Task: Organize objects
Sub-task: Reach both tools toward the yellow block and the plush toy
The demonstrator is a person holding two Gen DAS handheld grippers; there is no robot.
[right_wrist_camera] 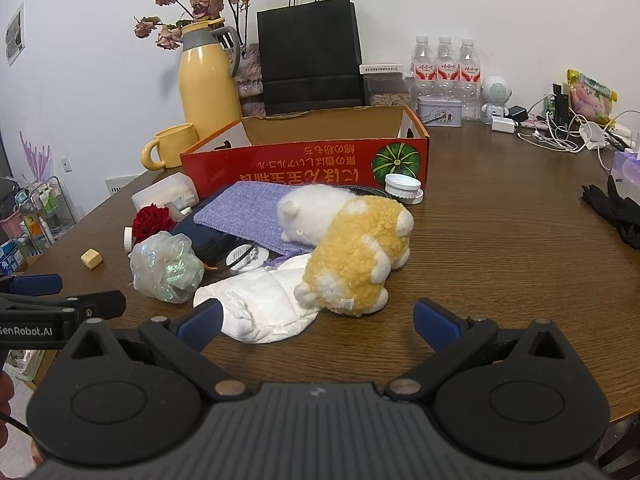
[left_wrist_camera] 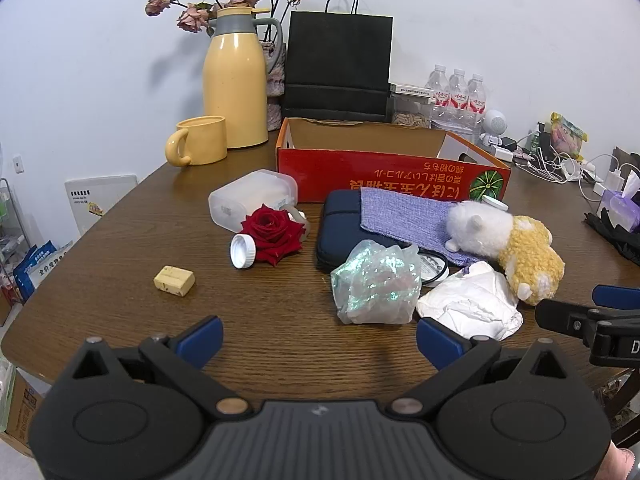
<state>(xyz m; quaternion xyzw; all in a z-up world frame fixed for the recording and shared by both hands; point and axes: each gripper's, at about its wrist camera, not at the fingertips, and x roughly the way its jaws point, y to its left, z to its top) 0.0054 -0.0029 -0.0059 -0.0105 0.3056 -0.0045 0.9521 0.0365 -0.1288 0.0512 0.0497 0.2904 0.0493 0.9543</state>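
Clutter is sitting on the tabletop [right_wrist_camera: 500, 240] before the red box [right_wrist_camera: 304, 160]. The right hand-held gripper [right_wrist_camera: 316, 320] is hovering spread wide, empty, nearest the plush toy [right_wrist_camera: 360, 256] lying straight ahead, its length running away toward the box. The left hand-held gripper [left_wrist_camera: 320, 340] is gaping empty too.

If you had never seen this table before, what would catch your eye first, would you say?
The red box with the pumpkin picture, standing open behind the clutter. Before it, the yellow and white plush toy lies partly on a purple cloth. At far left, the red rose beside a white cap.
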